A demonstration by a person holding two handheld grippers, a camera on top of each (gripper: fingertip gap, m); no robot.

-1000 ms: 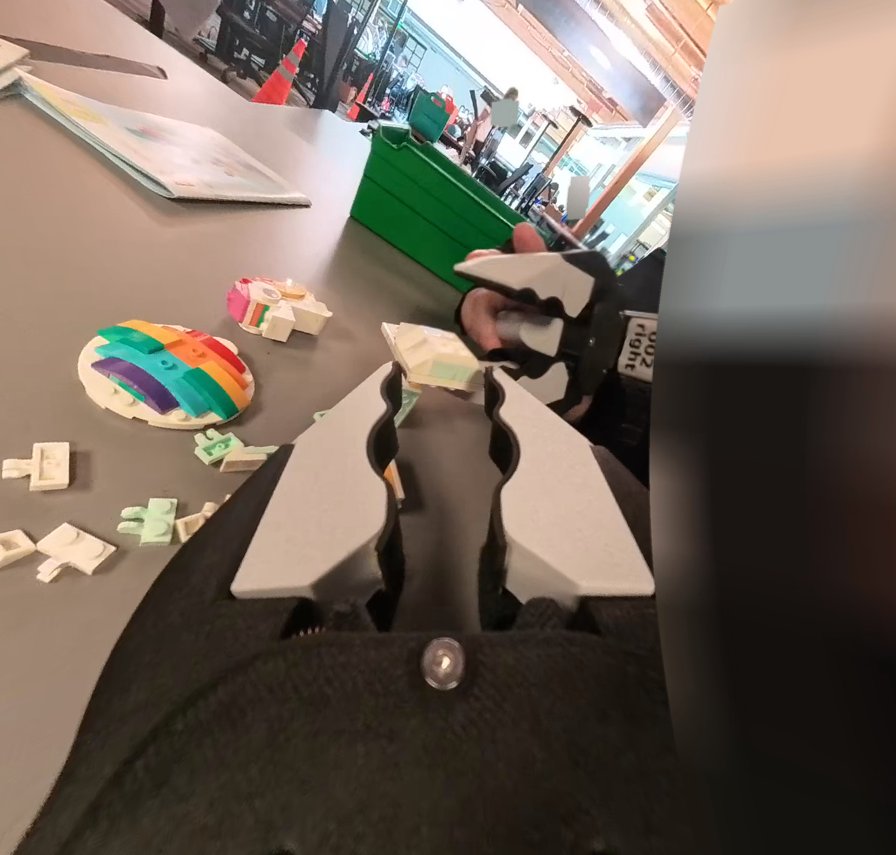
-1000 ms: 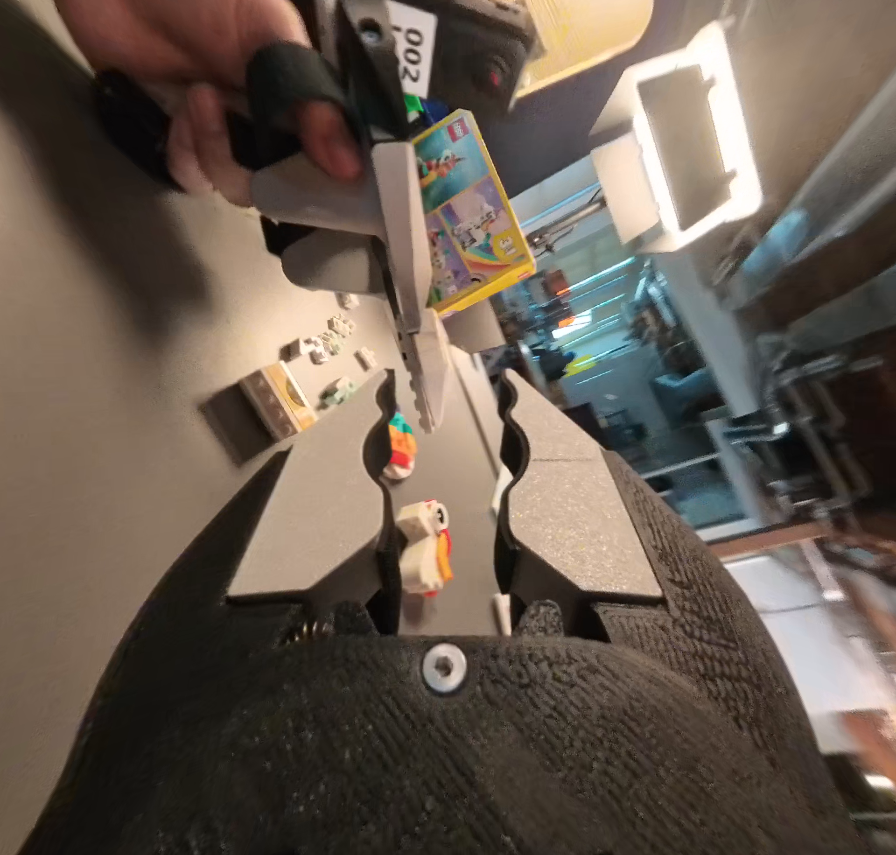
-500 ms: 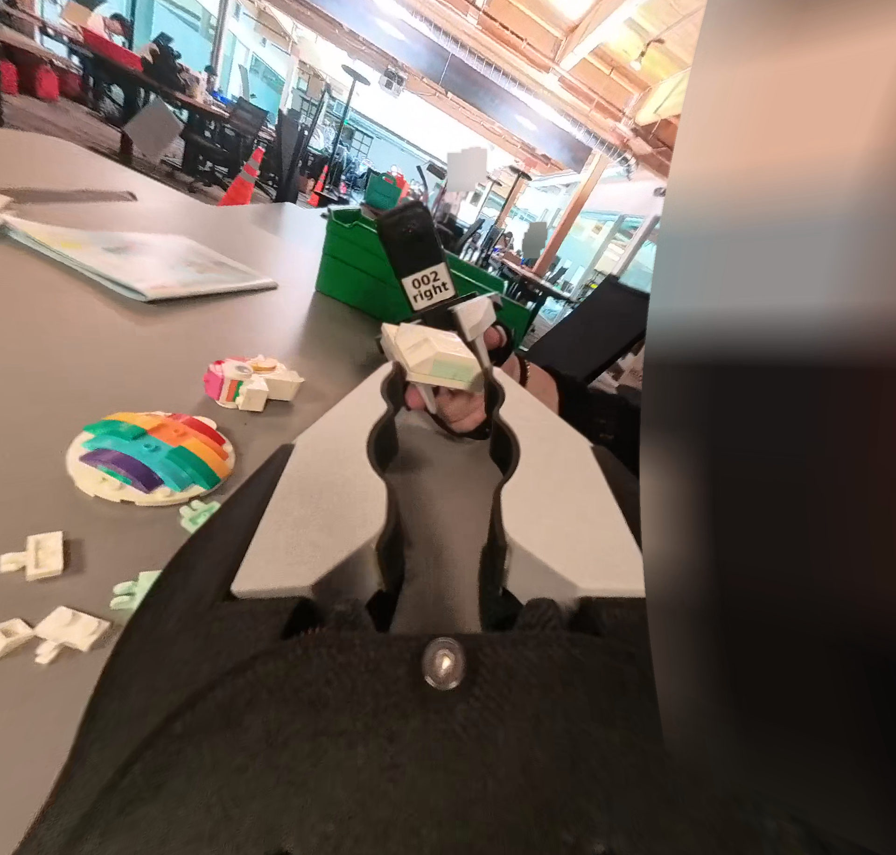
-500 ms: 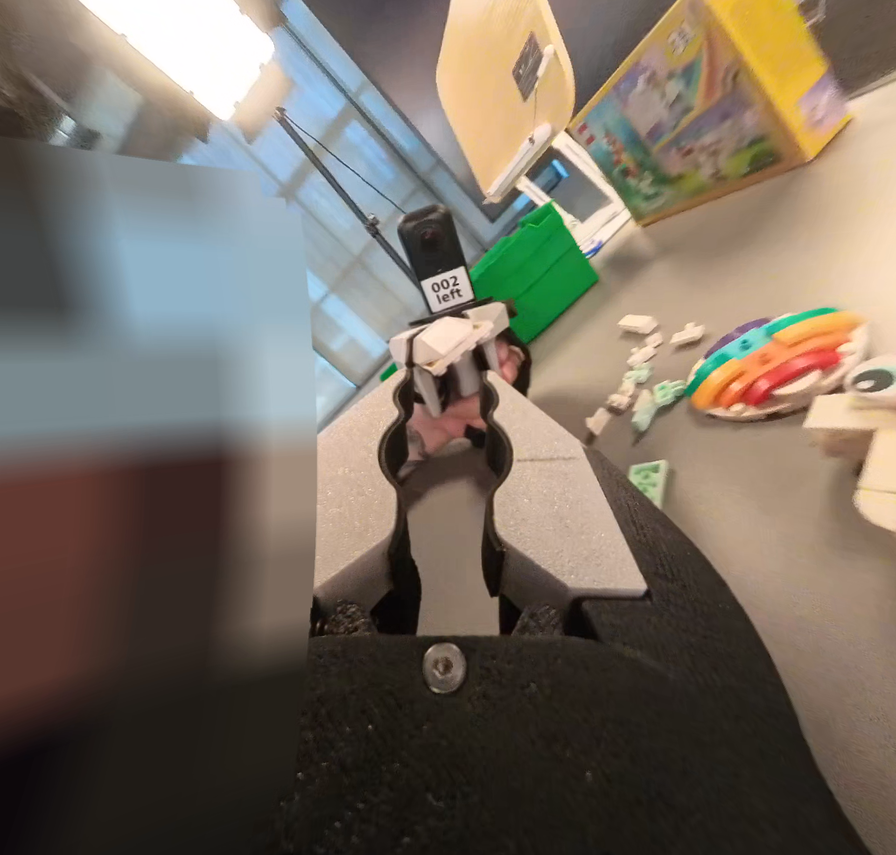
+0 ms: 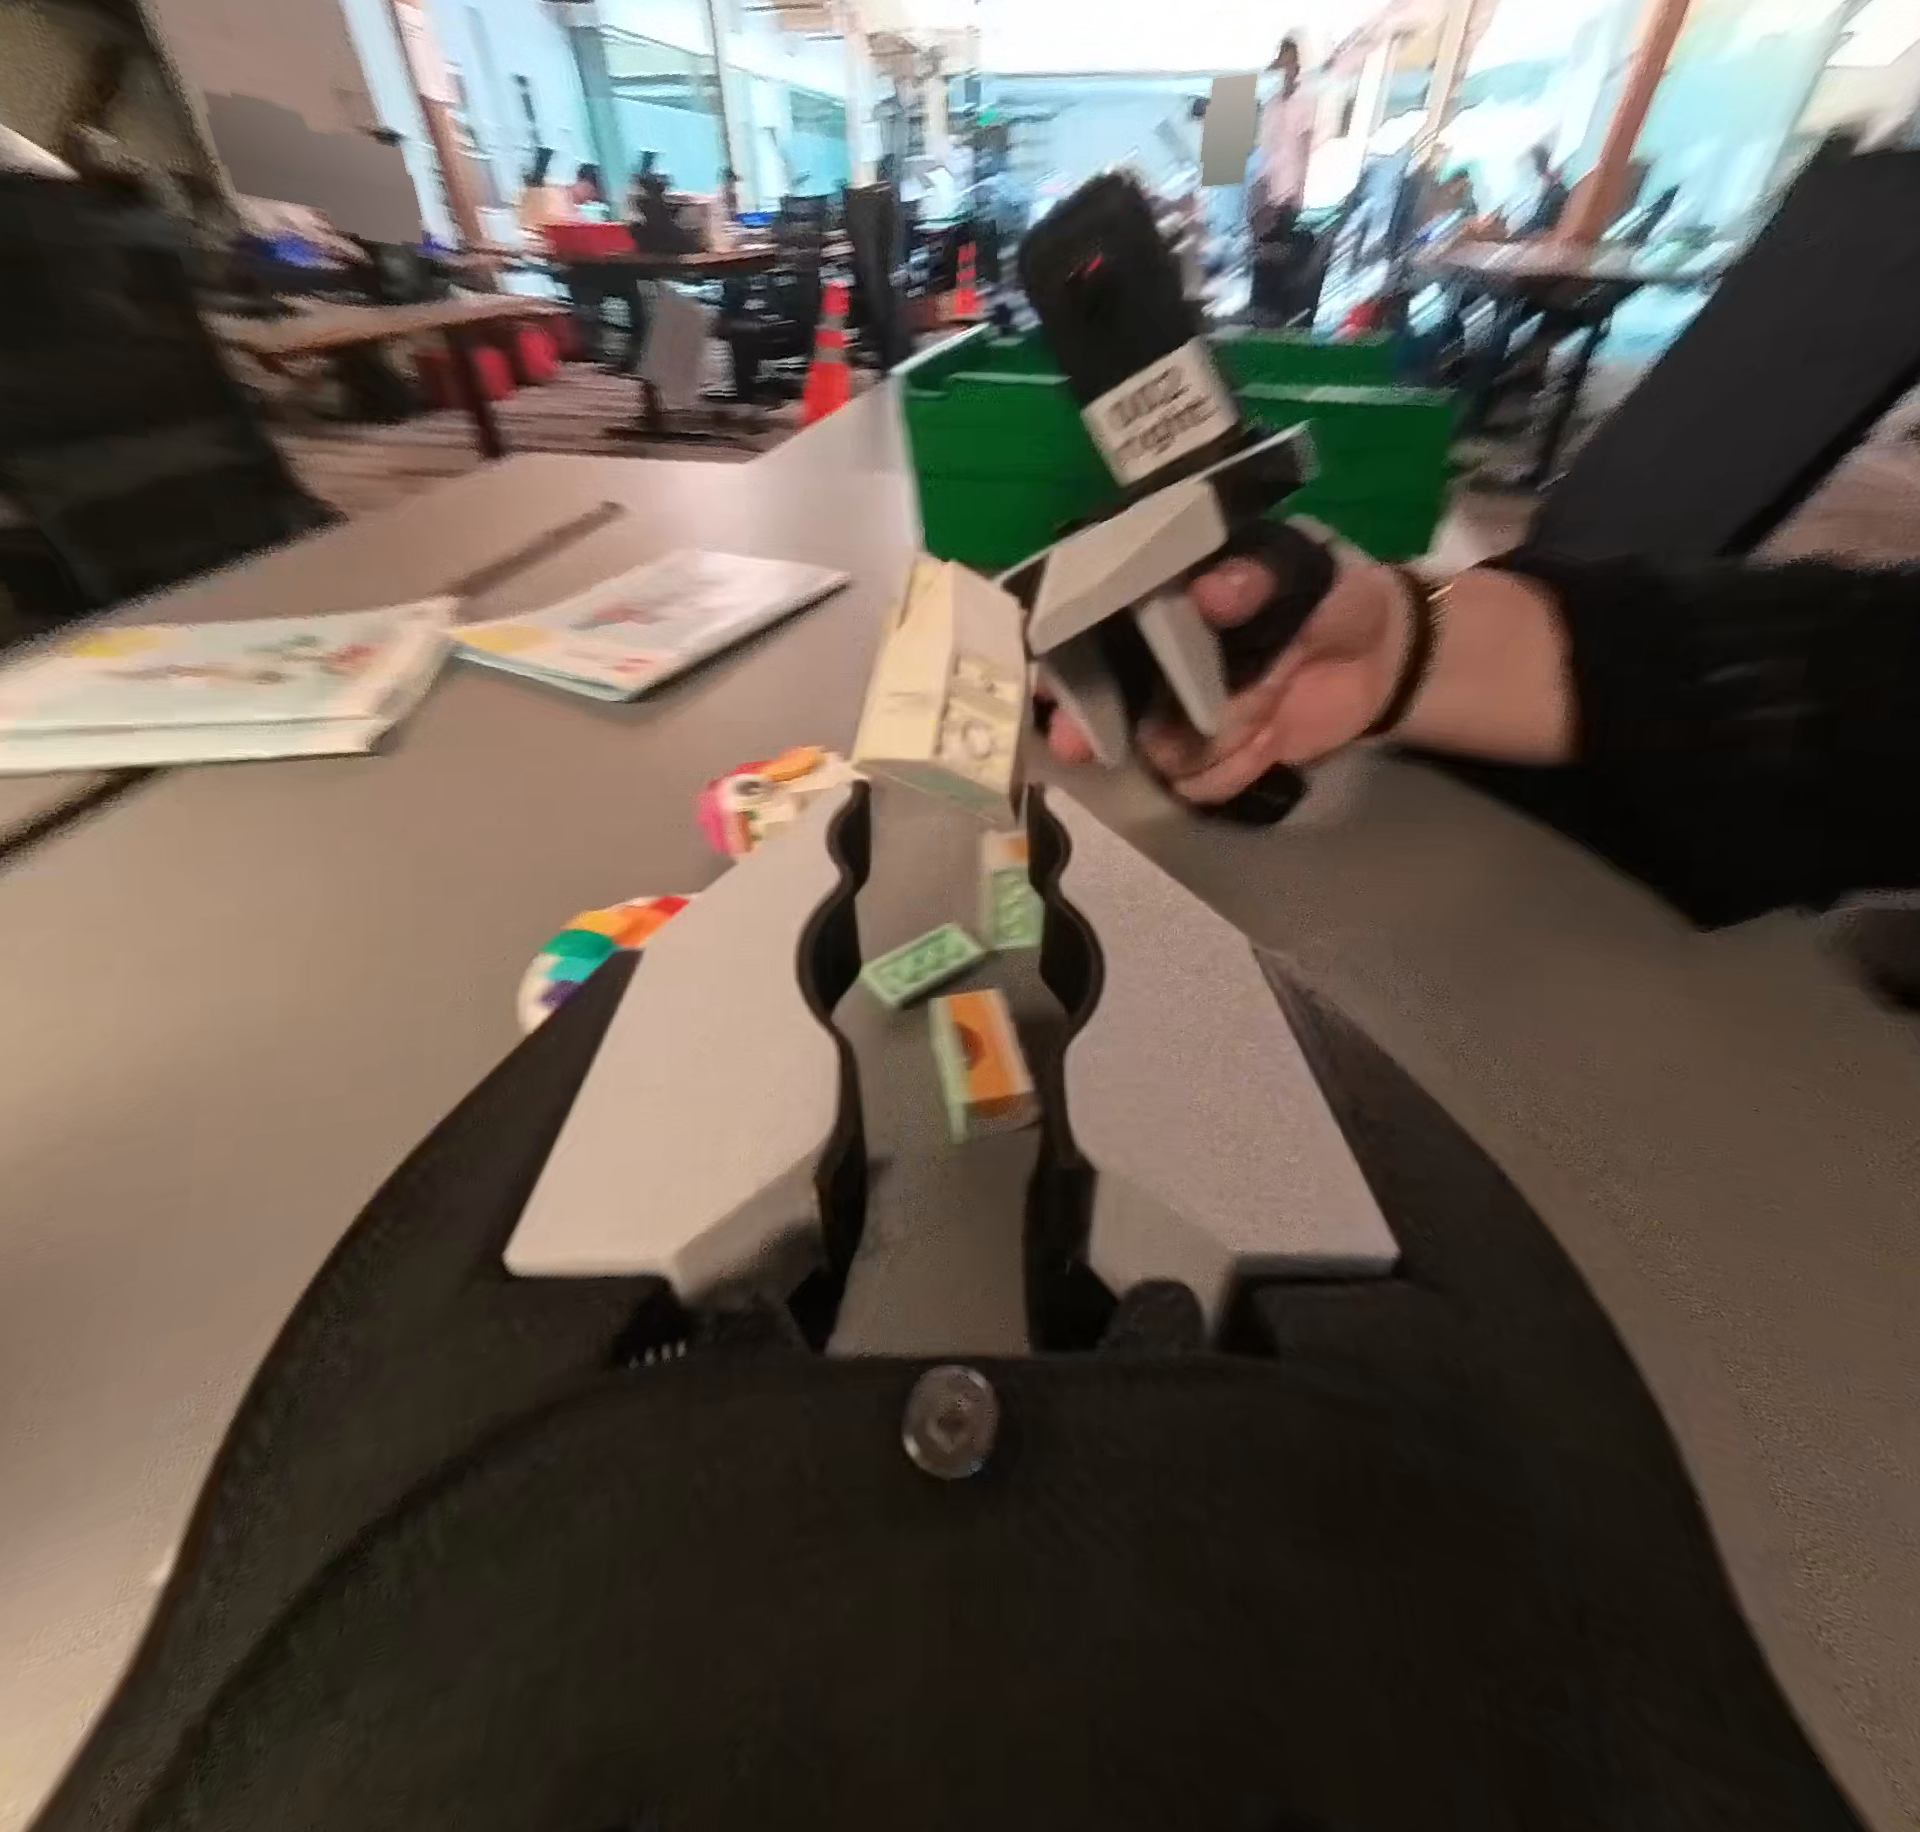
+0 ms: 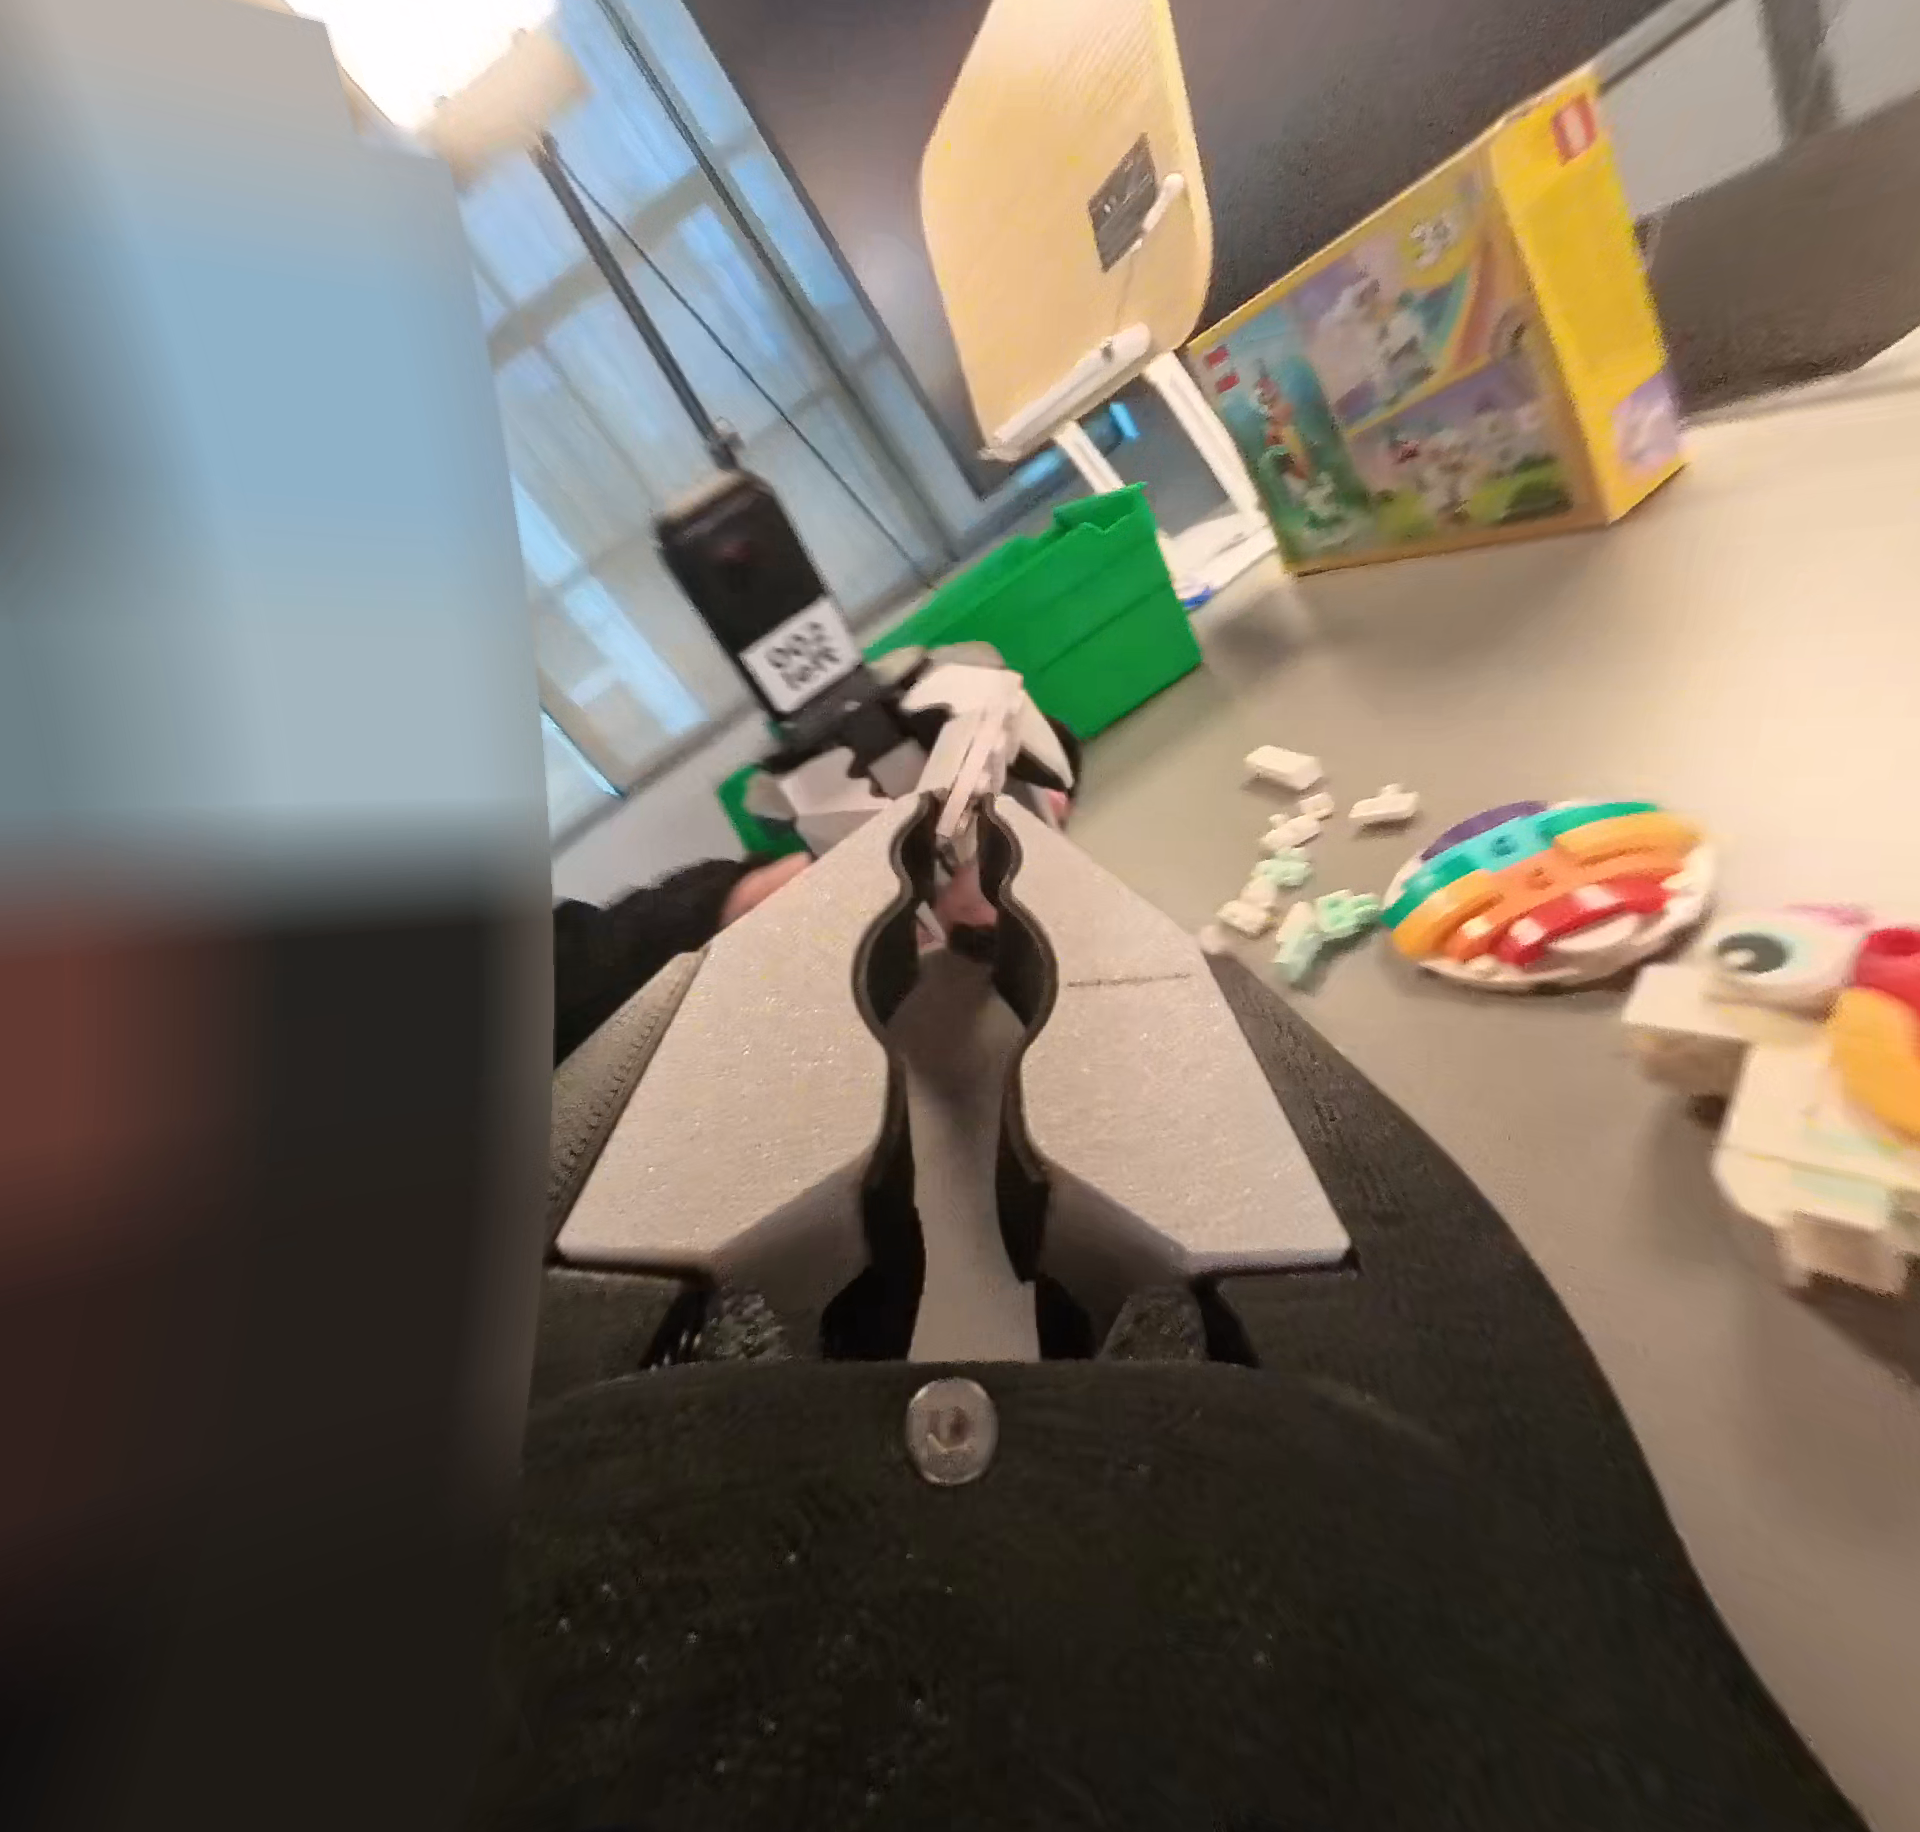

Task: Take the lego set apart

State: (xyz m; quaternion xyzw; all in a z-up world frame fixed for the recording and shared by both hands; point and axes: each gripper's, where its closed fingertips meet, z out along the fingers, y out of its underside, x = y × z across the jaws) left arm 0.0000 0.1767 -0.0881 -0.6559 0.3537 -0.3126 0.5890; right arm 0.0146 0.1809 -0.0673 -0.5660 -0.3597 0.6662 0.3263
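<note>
Left tongs [image 5: 940, 806] pinch a flat, studded white plate [image 5: 940, 707]; right tongs [image 6: 954, 826], seemingly nipping its thin edge, nearly closed above the smooth grey table [image 5: 312, 930].

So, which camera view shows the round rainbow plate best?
The right wrist view: the round rainbow plate lies whole and unobstructed on the table. In the left wrist view only its edge peeks out, blurred, beside the left tongs' finger.
</note>
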